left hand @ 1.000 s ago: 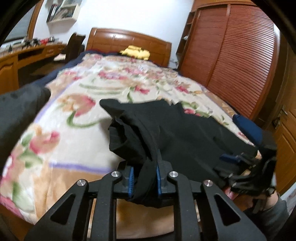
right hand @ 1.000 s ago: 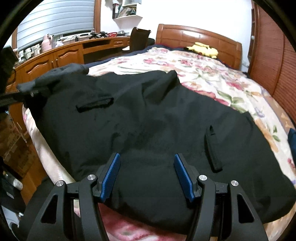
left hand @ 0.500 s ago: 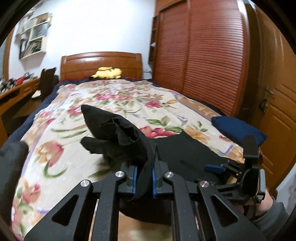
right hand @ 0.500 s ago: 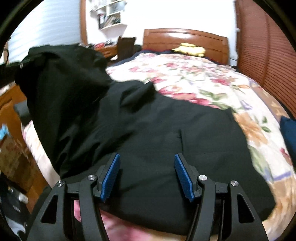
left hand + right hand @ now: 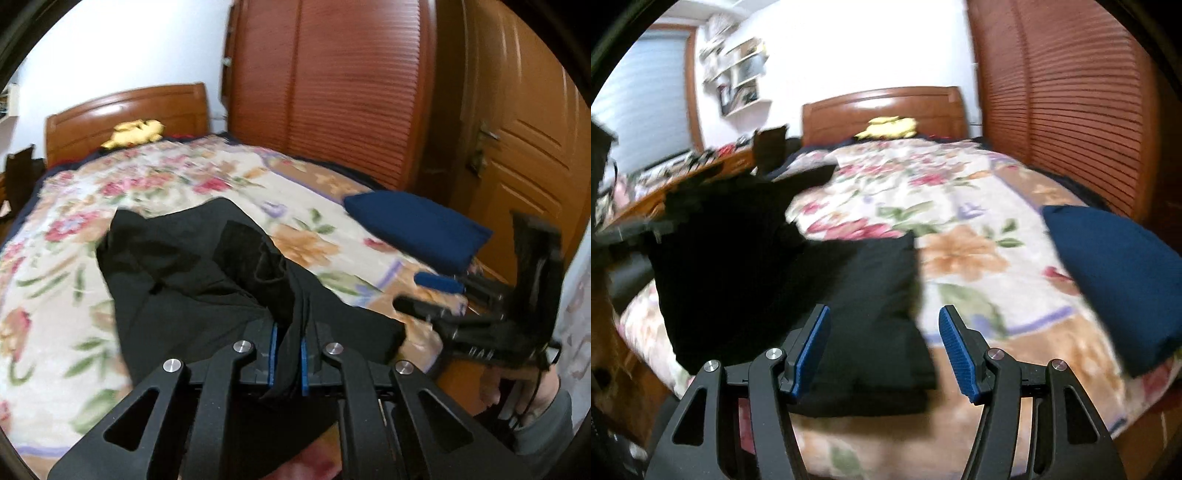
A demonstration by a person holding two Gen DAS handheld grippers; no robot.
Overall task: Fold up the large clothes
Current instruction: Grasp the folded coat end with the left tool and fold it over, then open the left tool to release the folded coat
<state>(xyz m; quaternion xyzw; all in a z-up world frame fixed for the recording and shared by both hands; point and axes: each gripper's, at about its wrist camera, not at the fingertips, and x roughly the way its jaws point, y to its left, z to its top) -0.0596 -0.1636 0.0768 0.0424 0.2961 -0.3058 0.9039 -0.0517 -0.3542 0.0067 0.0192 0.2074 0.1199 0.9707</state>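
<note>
Left tongs (image 5: 287, 349) clamp a bunched fold of the black garment (image 5: 192, 280), which lies rumpled, seemingly doubled over, on the floral bed (image 5: 55, 295); right tongs (image 5: 884, 347) gape wide, holding nothing

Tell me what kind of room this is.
A bedroom, most likely in a home. A bed with a floral blanket and wooden headboard fills the view, a louvered wooden wardrobe stands beside it, and a desk runs along the other side.

The garment (image 5: 798, 295) lies on the bed (image 5: 960, 229) at lower left of the frame, the cushion (image 5: 1123, 280) at right, the plush toy (image 5: 888, 127) by the headboard (image 5: 882, 109) behind.
</note>
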